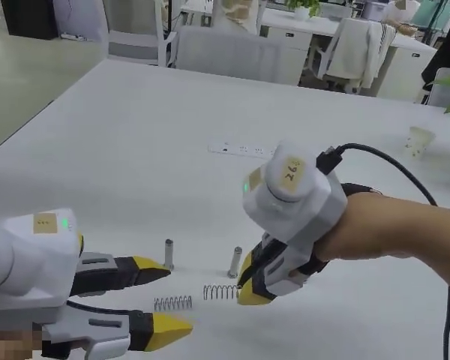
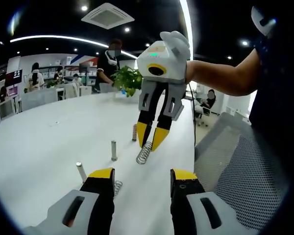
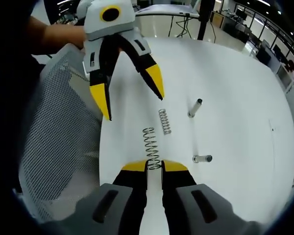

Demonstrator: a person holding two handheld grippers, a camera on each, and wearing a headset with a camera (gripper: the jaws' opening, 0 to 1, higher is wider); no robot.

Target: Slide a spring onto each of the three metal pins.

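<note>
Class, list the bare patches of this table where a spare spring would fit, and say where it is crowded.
Free: the wide stretch between the pins and the power strip; also the table's left side, beyond the left gripper. Crowded: around the pins, with a loose spring and the right gripper pinching a second spring.

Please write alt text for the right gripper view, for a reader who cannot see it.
The right gripper pinches one end of a spring on a white table. A second spring and two metal pins stand beyond, near the open left gripper.
</note>
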